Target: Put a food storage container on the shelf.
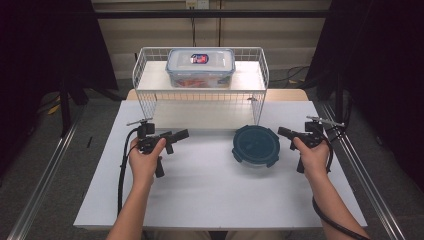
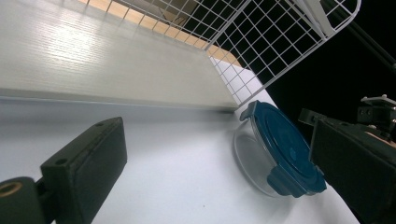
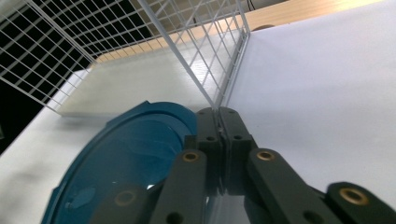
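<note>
A round clear container with a dark teal lid (image 1: 256, 145) rests on the white table (image 1: 210, 190), right of centre. My right gripper (image 1: 283, 133) is shut with nothing between its jaws, its tips close beside the lid's right rim. In the right gripper view the shut jaws (image 3: 218, 119) hang over the lid's edge (image 3: 126, 158). My left gripper (image 1: 181, 134) is held left of the container, well apart from it, pointing toward it. Its jaws stand wide open (image 2: 219, 158) around bare table, with the container (image 2: 280, 149) farther off.
A white wire rack (image 1: 137, 70) stands at the table's back, with a clear rectangular lidded box (image 1: 200, 66) on its upper shelf. Its lower shelf space opens toward me. Dark curtains and metal rails flank the table.
</note>
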A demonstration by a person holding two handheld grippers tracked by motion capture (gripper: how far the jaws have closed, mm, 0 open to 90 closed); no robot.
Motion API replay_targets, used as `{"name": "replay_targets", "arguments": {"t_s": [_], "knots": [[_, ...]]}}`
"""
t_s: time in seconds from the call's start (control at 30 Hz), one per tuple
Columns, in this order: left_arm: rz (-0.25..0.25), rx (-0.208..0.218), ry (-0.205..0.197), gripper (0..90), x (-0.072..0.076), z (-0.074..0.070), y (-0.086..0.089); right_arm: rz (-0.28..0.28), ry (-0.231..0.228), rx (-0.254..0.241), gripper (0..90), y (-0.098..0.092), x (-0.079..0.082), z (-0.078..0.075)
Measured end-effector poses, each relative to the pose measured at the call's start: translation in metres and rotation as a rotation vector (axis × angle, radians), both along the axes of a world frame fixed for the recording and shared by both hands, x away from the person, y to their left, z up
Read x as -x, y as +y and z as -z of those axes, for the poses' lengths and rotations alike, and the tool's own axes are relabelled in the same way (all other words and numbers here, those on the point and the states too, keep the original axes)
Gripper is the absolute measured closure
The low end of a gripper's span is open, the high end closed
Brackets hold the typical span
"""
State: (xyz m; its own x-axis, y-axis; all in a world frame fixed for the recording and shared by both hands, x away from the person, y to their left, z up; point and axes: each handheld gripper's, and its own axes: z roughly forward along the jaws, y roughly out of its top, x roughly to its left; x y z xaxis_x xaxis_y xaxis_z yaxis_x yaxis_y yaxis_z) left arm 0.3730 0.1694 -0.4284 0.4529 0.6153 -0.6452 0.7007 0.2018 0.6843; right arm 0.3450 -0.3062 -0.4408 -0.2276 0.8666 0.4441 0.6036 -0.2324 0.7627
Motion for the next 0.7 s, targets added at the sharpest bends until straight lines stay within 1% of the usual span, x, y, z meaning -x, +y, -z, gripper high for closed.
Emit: {"name": "replay_targets", "arguments": {"t_s": [0.07, 0.13, 0.2, 0.23, 0.3, 0.33, 0.4, 0.47, 0.53, 0.57, 0.6, 0.63, 0.7], "knots": [[0.004, -0.003, -0.003, 4.1, 0.0, 0.0, 0.001, 0.003, 0.003, -0.002, 89.7, 0.0, -0.001, 0.001], [0.004, 0.003, 0.003, 4.2, 0.0, 0.001, 0.001, 0.005, 0.005, 0.014, 90.0, 0.0, -0.002, 0.003], [0.006, -0.004, 0.004, 4.2, 0.0, 0.001, 0.001, 0.004, 0.009, 0.011, 90.0, 0.0, -0.003, 0.003], [0.009, 0.007, 0.009, 4.2, 0.0, 0.001, 0.001, 0.004, 0.011, 0.016, 90.0, 0.0, -0.003, 0.004], [0.009, 0.001, 0.011, 4.2, 0.001, 0.002, 0.001, 0.005, 0.007, 0.021, 90.0, 0.0, -0.005, 0.005], [0.009, 0.001, 0.012, 4.2, 0.001, 0.002, 0.001, 0.009, 0.016, 0.019, 90.0, -0.001, -0.005, 0.006], [0.009, 0.003, 0.016, 4.2, 0.001, 0.002, 0.001, 0.007, 0.018, 0.023, 90.0, -0.001, -0.006, 0.008], [0.014, -0.009, 0.01, 4.2, 0.0, 0.003, 0.002, 0.009, 0.022, 0.026, 90.0, -0.001, -0.007, 0.01], [0.008, 0.001, 0.014, 4.2, 0.001, 0.003, 0.001, 0.006, 0.027, 0.034, 90.0, 0.0, -0.007, 0.012], [0.013, -0.008, 0.011, 4.2, 0.0, 0.003, 0.002, 0.006, 0.028, 0.032, 90.0, 0.001, -0.008, 0.012], [0.014, -0.006, 0.014, 4.1, 0.0, 0.003, 0.002, 0.007, 0.032, 0.033, 90.0, 0.001, -0.008, 0.013], [0.008, 0.0, 0.02, 4.2, 0.001, 0.003, 0.002, 0.004, 0.025, 0.041, 90.0, 0.001, -0.008, 0.013], [0.015, 0.001, 0.017, 4.2, 0.001, 0.003, 0.003, 0.002, 0.024, 0.042, 90.0, 0.001, -0.008, 0.014]]}}
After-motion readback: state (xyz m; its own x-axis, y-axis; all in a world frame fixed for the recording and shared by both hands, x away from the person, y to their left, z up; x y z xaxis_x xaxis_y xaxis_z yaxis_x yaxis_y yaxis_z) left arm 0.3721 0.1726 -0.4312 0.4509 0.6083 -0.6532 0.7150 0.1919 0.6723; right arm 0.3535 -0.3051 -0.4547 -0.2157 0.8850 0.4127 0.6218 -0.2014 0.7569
